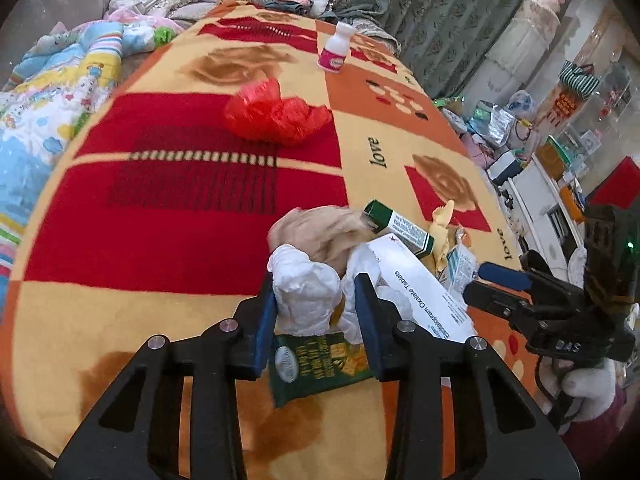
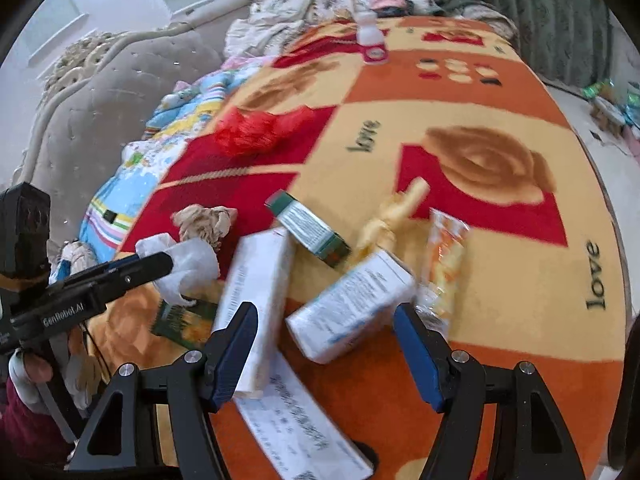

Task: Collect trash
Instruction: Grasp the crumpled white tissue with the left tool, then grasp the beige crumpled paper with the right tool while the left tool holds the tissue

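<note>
On the fuzzy blanket (image 1: 200,220) with red, orange and yellow squares lies a heap of trash. The left gripper (image 1: 316,304) pinches a soft, crumpled white tissue (image 1: 304,292) between its blue pads, right above a shiny dark green wrapper (image 1: 316,368). Behind the tissue sits a wrinkled tan paper ball (image 1: 316,228). A long white pill box (image 2: 256,280) lies flat beside a small green and white box (image 2: 308,230). The right gripper (image 2: 326,340) is open wide (nothing between its fingers is squeezed) and hovers over a white carton with tiny print (image 2: 352,304). Next to it are a crinkly orange snack packet (image 2: 444,264) and a twisted yellow wrapper (image 2: 396,212). Farther back, a puffy red plastic bag (image 1: 276,112) rests alone, and a little white bottle with a pink label (image 1: 336,46) stands upright near the far edge.
</note>
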A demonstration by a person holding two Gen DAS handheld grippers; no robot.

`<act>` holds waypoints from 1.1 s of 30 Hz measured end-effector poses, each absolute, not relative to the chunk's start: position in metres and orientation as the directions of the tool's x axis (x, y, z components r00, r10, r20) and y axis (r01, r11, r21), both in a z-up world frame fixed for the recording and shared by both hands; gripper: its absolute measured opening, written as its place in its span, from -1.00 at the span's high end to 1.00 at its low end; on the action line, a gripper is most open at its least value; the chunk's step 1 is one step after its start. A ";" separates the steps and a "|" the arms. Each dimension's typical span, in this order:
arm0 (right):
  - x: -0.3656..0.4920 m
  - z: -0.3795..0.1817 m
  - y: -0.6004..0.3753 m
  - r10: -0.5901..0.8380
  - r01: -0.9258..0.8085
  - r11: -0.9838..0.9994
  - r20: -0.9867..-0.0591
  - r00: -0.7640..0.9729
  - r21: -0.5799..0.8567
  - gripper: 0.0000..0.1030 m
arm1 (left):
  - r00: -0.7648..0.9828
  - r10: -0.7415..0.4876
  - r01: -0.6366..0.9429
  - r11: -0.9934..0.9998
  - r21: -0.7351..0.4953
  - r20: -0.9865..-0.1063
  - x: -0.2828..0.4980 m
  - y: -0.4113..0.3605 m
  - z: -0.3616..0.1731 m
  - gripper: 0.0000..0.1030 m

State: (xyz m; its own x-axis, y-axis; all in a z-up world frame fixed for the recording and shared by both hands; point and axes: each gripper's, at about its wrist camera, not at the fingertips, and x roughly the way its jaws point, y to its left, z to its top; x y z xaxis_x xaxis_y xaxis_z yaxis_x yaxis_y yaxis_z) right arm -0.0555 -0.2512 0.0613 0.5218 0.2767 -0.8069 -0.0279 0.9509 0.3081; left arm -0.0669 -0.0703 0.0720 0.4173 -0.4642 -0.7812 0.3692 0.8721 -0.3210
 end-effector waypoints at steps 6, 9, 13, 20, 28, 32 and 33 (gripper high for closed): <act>-0.035 0.074 -0.222 0.331 -0.103 0.940 -0.789 0.518 0.327 -0.32 | 0.419 -0.437 0.377 0.881 -0.286 -0.796 -0.076 -0.046 0.081 0.31; -0.021 0.076 -0.202 0.367 -0.151 0.929 -0.781 0.505 0.339 -0.32 | 0.433 -0.408 0.360 0.896 -0.260 -0.804 -0.082 -0.027 0.082 0.31; -0.003 0.072 -0.172 0.415 -0.212 0.910 -0.777 0.473 0.356 -0.32 | 0.465 -0.377 0.308 0.917 -0.254 -0.801 -0.089 0.006 0.085 0.31; 0.020 0.059 -0.113 0.469 -0.302 0.879 -0.785 0.405 0.369 -0.32 | 0.519 -0.325 0.225 0.944 -0.240 -0.791 -0.096 0.044 0.086 0.31; 0.041 0.025 -0.080 0.421 -0.328 0.894 -0.823 0.381 0.305 0.12 | 0.509 -0.334 0.197 0.942 -0.271 -0.793 -0.097 0.049 0.079 0.31; 0.036 0.034 -0.096 0.444 -0.316 0.888 -0.800 0.404 0.333 0.26 | 0.504 -0.359 0.220 0.933 -0.284 -0.786 -0.097 0.037 0.082 0.31; 0.032 0.039 -0.099 0.442 -0.321 0.889 -0.794 0.417 0.326 0.26 | 0.505 -0.364 0.226 0.931 -0.287 -0.783 -0.098 0.033 0.084 0.31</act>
State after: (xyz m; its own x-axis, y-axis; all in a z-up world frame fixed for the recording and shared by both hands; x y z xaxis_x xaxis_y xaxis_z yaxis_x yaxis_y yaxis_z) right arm 0.0325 -0.0989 0.0394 0.4167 0.4423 -0.7942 -0.3214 0.8889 0.3264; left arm -0.0980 0.0333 0.0837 0.5047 -0.3638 -0.7829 0.2262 0.9309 -0.2867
